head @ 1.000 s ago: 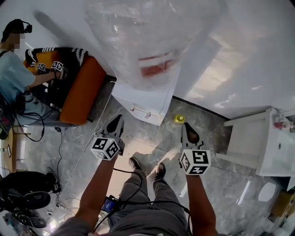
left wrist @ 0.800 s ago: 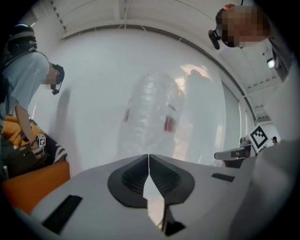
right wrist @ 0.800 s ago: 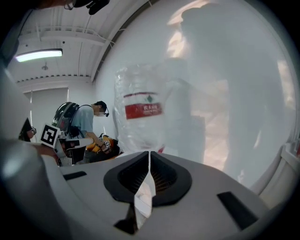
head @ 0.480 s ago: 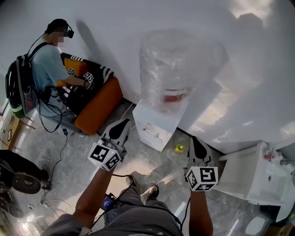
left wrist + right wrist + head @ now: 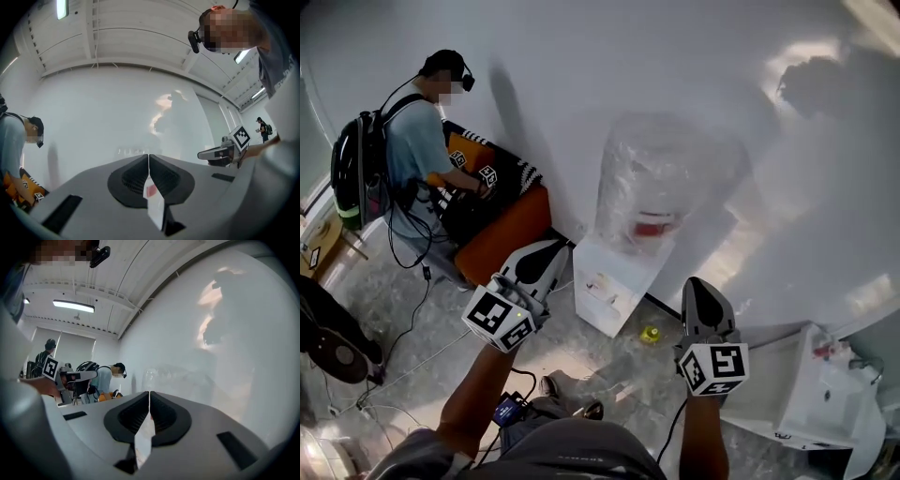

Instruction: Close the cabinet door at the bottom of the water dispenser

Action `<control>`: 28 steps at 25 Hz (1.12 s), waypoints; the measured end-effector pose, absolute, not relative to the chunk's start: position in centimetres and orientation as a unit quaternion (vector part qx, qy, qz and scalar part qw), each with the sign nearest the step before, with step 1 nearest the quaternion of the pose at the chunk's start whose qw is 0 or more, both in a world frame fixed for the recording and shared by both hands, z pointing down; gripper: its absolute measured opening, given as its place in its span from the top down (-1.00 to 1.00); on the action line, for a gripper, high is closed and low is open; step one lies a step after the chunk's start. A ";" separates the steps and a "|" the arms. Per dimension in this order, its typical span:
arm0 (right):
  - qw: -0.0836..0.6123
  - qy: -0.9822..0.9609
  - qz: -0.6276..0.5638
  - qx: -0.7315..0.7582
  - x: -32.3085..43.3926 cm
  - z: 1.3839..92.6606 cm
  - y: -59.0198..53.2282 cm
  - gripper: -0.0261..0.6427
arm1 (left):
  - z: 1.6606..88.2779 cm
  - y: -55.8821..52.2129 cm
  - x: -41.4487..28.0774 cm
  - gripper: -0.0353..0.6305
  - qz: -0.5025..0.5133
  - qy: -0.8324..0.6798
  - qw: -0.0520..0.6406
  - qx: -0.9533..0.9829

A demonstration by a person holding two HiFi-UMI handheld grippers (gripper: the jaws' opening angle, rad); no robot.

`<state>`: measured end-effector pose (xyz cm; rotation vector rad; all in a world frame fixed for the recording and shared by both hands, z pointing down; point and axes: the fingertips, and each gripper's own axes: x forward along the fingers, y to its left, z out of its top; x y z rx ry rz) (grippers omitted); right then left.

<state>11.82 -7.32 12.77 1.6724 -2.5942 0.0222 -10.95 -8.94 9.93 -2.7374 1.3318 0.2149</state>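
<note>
Both empty, jaws together: I hold left gripper (image 5: 548, 253) and right gripper (image 5: 697, 289) clear of the dispenser (image 5: 630, 261), since its door (image 5: 598, 298) seems closed.

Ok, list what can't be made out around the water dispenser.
- cabinet door: head view, steep overhead angle; shut or ajar, cannot tell.
- red mark: head view, blurred behind crinkled plastic wrap.
- yellow object: head view, too small to identify.
</note>
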 end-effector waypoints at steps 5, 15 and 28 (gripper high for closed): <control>0.018 -0.844 -0.018 0.535 10.8 9.1 -5.1 0.83 | 5.8 -5.8 -11.4 0.83 0.076 0.432 0.086 -0.895; 0.010 -0.859 -0.044 0.511 8.9 5.2 -3.4 0.84 | 0.7 -2.9 -10.5 0.83 0.074 0.417 0.150 -0.894; 0.043 -0.861 -0.071 0.502 7.2 5.9 -1.7 0.84 | 1.8 -0.4 -12.1 0.83 0.070 0.431 0.155 -0.886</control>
